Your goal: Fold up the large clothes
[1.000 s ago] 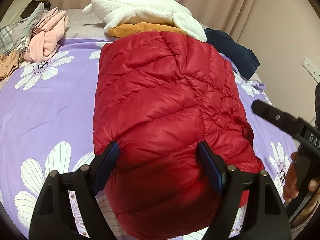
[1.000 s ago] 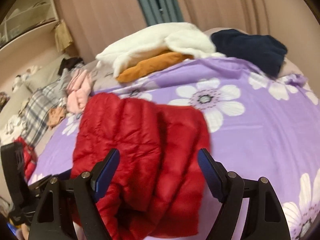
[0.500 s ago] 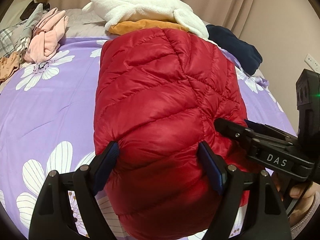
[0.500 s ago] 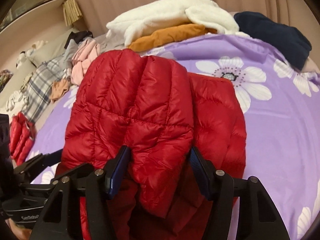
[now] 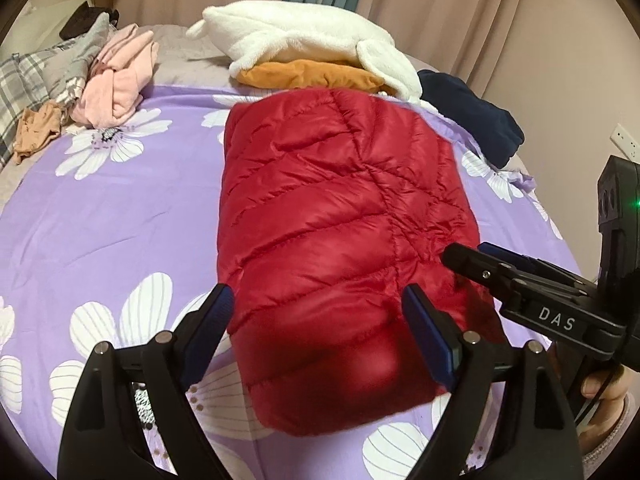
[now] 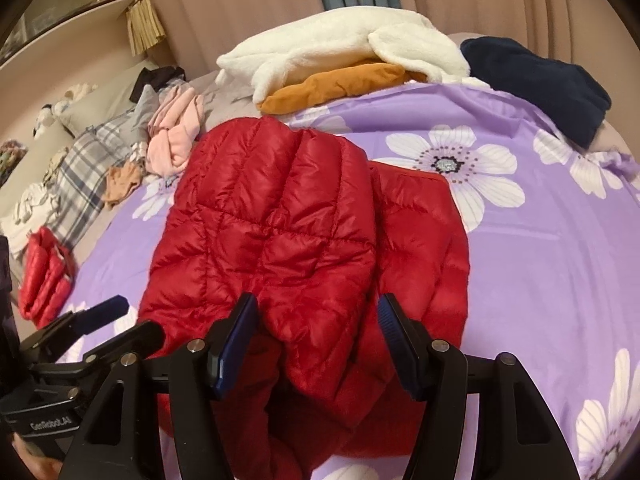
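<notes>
Though perhaps pinched, red jacket [image 6: 288,232] (doubled).

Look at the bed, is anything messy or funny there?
Yes. The red puffer jacket is folded unevenly: in the right wrist view its top layer sits skewed, leaving a lower layer sticking out on one side. Beyond it, pink clothes lie crumpled, and the white fleece flops over an orange garment.

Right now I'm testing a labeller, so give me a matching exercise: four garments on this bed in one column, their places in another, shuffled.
Garments:
1. red down jacket
2. white fleece
3. navy garment
4. pink garment

Places:
A. far right edge of the bed
B. far left, beside plaid fabric
C. middle of the purple floral sheet
D. on top of an orange garment

Pairs: 1-C, 2-D, 3-A, 4-B
</notes>
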